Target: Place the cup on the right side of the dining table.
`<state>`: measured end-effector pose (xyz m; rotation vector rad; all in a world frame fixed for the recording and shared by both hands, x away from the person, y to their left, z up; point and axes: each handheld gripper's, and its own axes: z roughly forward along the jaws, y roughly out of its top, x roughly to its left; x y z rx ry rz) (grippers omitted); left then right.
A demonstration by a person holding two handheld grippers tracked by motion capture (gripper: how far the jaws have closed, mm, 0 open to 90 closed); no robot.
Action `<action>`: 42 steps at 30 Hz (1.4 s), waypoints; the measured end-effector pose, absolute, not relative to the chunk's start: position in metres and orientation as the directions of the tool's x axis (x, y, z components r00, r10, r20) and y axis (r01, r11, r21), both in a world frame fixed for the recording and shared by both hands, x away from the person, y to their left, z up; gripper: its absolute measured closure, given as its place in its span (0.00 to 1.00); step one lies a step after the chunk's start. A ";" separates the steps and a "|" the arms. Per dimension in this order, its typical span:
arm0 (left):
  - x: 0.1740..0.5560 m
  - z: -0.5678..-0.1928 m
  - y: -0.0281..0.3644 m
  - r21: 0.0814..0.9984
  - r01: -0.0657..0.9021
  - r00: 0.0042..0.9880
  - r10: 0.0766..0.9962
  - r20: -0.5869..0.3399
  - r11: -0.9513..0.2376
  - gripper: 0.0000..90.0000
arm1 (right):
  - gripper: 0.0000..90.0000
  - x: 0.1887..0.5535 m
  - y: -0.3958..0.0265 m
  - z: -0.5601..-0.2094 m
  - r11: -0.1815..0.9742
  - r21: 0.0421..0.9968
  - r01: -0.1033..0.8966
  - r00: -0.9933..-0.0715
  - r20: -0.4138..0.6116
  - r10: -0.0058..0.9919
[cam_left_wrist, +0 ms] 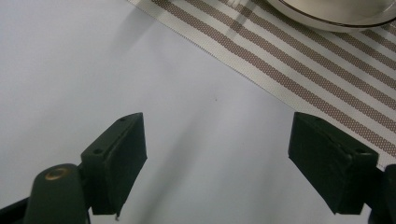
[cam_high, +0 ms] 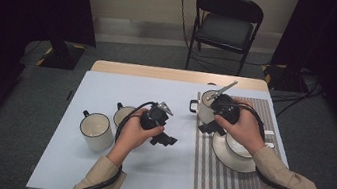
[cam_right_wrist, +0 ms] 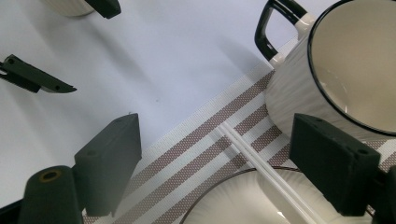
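Note:
My left gripper (cam_high: 167, 140) (cam_left_wrist: 217, 135) hovers over the white table top (cam_high: 145, 172), jaws wide apart with nothing between them. My right gripper (cam_high: 208, 127) (cam_right_wrist: 217, 135) is open too, held above the left edge of the striped placemat (cam_high: 223, 188) (cam_right_wrist: 196, 140). Just beyond its right jaw stands a cream mug (cam_high: 206, 106) (cam_right_wrist: 299, 93) with a black rim and handle. Below it lies a cream plate (cam_high: 227, 159) (cam_right_wrist: 224, 200), a pair of white chopsticks (cam_right_wrist: 261, 168) resting across its rim. A bowl (cam_high: 239, 146) sits on the plate under the right hand.
Two more cream mugs stand at the left, one (cam_high: 96, 131) in the open and one (cam_high: 124, 114) partly behind the left hand. A corner of the placemat (cam_left_wrist: 327, 84) and the plate rim (cam_left_wrist: 336, 21) lie ahead of the left gripper. A black chair (cam_high: 226, 25) stands beyond the table.

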<state>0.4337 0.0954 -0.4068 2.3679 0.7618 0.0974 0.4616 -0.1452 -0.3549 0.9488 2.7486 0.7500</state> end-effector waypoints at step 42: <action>0.416 -0.416 0.111 0.602 0.495 0.834 0.536 -0.128 -0.626 0.21 | 0.18 0.444 -0.132 -0.369 0.705 0.487 0.515 -0.823 0.050 0.566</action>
